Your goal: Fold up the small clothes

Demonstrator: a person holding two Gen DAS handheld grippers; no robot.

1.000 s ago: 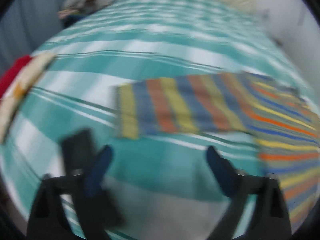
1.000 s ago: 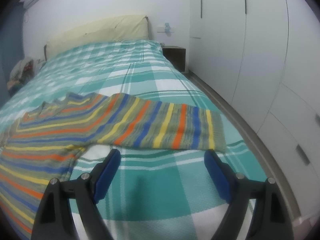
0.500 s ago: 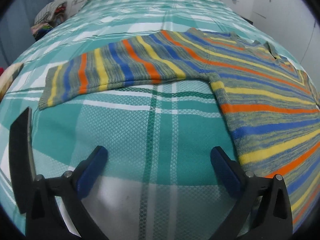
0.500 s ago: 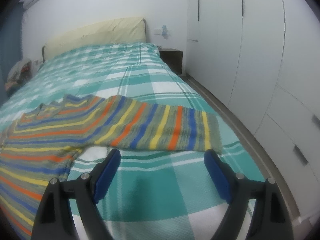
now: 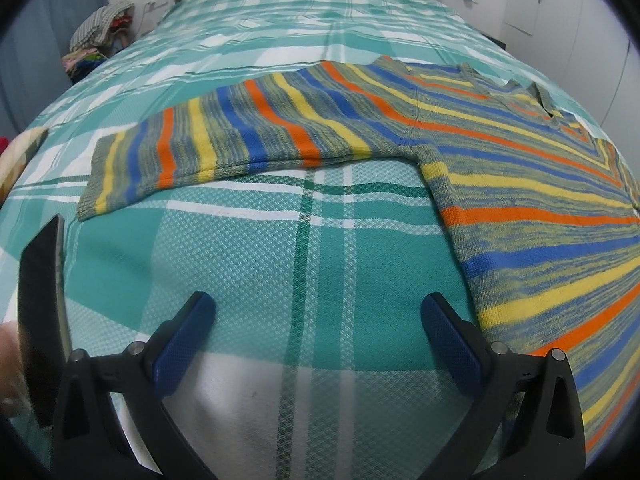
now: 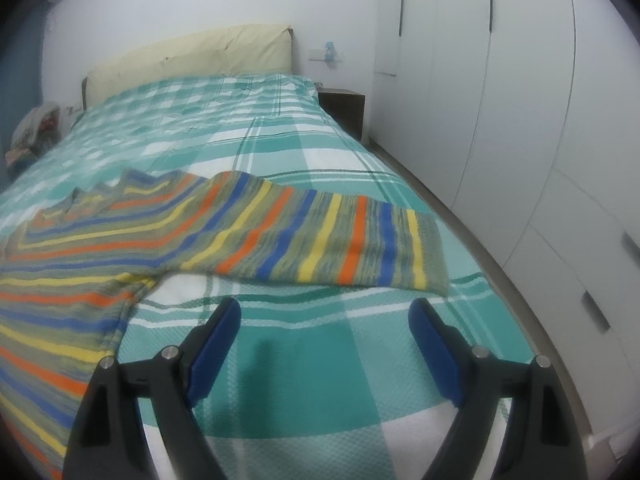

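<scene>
one big bed w/ a teal-and-white plaid cover fills both views, and we see the striped sweater spread flat on it, sleeves out to each side. we've got the left gripper and right gripper both spread wide w/ nothing between the blue pads, each over bare cover just short of a sleeve.

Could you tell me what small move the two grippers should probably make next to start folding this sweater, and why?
Probably ease each gripper forward to the sleeve cuff ahead of it. The striped sweater lies flat on the bed with both sleeves spread out. The left gripper and right gripper are both open, holding nothing, short of the left cuff and the right cuff.
</scene>
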